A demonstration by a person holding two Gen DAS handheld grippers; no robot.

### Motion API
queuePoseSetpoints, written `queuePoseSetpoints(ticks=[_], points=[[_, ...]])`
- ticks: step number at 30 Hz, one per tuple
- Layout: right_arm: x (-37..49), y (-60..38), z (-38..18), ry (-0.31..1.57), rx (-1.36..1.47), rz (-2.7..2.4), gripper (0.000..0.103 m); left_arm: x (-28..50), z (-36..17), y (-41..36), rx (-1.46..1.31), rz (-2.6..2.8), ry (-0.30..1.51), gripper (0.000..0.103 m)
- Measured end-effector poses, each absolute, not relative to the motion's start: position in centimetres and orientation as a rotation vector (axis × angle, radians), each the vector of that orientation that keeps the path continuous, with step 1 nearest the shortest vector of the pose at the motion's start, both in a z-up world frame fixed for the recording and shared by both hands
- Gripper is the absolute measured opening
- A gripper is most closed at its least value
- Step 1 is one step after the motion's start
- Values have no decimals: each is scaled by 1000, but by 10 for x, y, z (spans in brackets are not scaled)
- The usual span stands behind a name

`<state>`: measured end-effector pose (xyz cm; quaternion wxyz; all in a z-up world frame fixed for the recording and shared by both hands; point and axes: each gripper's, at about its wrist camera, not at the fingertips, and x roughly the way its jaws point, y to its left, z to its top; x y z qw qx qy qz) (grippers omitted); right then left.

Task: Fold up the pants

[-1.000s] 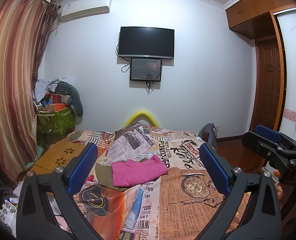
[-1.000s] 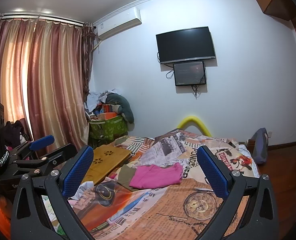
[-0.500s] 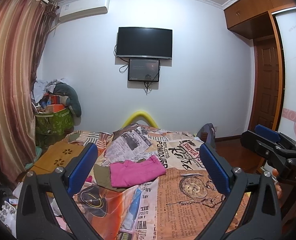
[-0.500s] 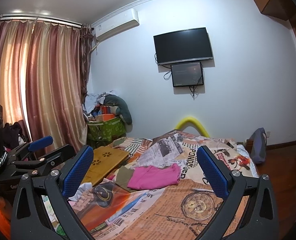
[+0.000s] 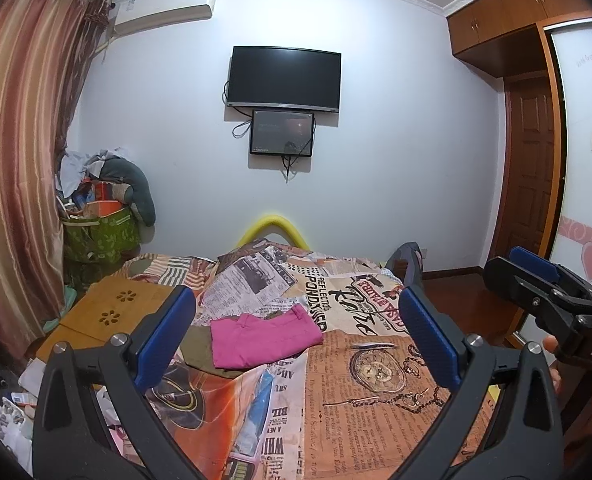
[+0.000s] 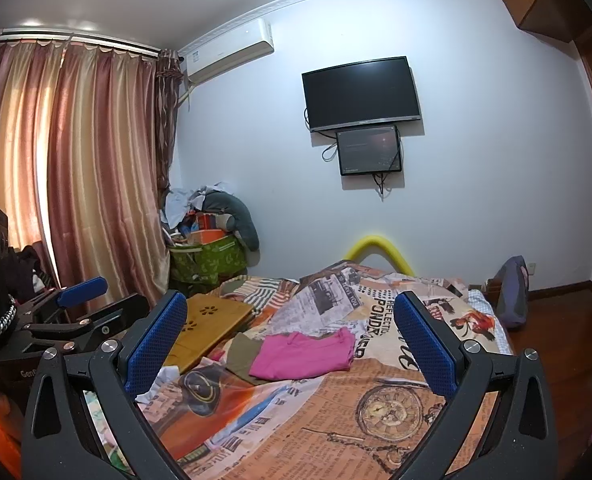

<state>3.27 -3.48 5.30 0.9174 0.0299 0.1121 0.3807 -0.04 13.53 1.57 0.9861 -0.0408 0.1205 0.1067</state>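
Left claw [image 5: 296, 336] and right claw [image 6: 292, 344] gape, empty.

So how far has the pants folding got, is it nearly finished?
Hard to call. The pink pants already lie as a compact, folded-looking bundle on the newspaper-print bedspread, overlapping an olive garment. Nothing is in hand: the left tongs and right tongs are both open, held back above the bed. Whether the olive piece needs folding, I cannot tell.
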Motion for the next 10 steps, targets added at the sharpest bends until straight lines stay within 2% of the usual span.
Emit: queuePoseSetpoints(ticks=[10], points=[[35, -36, 53, 235, 61, 782, 103, 0, 15, 136, -84, 205, 249, 103]])
